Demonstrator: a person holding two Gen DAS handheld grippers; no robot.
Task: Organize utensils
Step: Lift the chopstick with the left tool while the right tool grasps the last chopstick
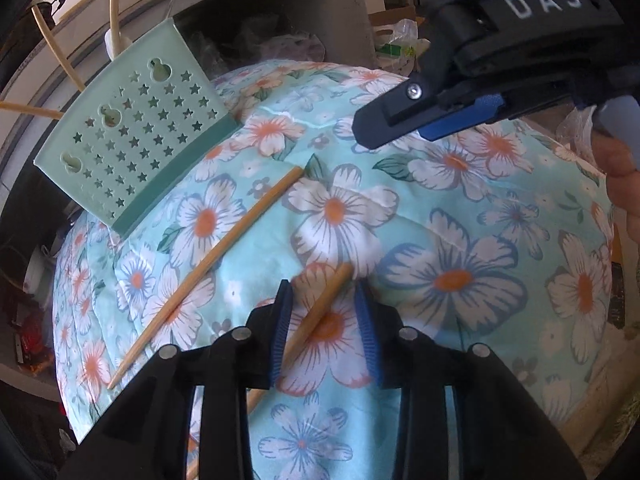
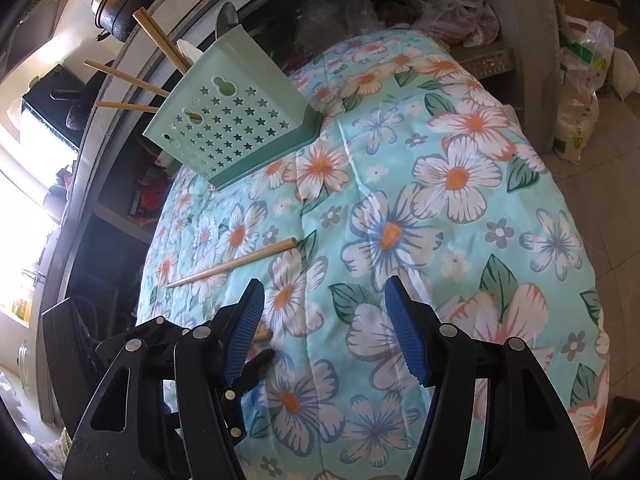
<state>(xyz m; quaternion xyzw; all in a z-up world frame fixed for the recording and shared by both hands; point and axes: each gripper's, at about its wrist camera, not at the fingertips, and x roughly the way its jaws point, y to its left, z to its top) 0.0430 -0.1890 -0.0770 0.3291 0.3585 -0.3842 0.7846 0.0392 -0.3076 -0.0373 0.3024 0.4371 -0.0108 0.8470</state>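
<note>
A wooden chopstick (image 1: 320, 312) lies on the floral cloth (image 1: 460, 208) between the blue pads of my left gripper (image 1: 323, 286). The pads stand apart on either side of it and do not press it. A second chopstick (image 1: 208, 264) (image 2: 232, 264) lies loose to the left. The mint-green star-punched holder (image 1: 132, 136) (image 2: 232, 132) stands at the cloth's far left with several chopsticks (image 2: 160, 44) sticking out of it. My right gripper (image 2: 325, 284) (image 1: 380, 130) hovers open and empty over the cloth. A black fingertip (image 2: 262, 358) of the left gripper shows beside its left pad.
Behind the cloth-covered table (image 2: 440, 240) runs a grey counter with dark shelves underneath. A metal pot (image 2: 120, 8) sits on the counter at far left. Plastic bags (image 2: 580, 80) stand on the floor at back right. A person's hand (image 1: 616, 168) shows at the right edge.
</note>
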